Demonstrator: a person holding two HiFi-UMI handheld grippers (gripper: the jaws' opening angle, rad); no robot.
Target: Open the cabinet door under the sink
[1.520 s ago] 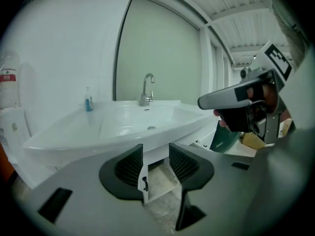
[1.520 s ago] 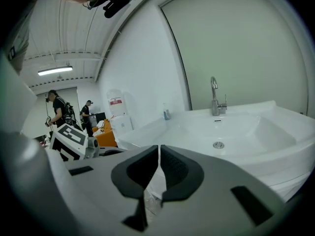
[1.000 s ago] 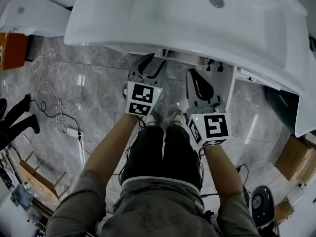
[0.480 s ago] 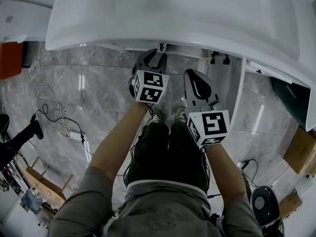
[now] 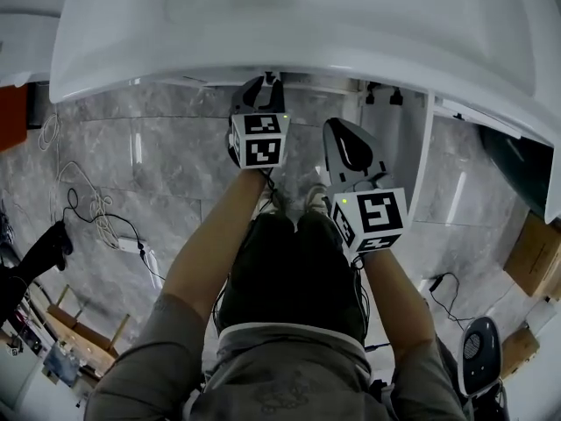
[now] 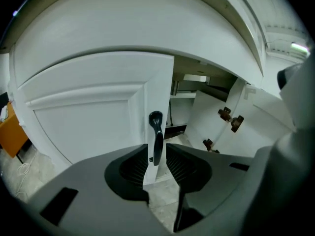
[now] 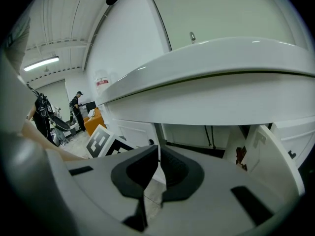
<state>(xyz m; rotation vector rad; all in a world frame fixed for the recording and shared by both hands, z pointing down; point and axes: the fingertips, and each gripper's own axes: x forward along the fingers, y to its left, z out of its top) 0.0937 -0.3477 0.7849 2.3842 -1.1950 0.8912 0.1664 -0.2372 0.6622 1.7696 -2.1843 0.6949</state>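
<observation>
Both hands lower vs earlier. Step: grasp. The left gripper, jaws just closing, straddles black lever handle of closed white cabinet door under white sink, no pinch yet; right gripper narrow, empty. Next: clamp, pull outward.

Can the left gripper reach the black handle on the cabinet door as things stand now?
Probably yes. The black handle stands between the jaws of the left gripper, which have just been closing but do not press it yet; nothing blocks the way.
</observation>
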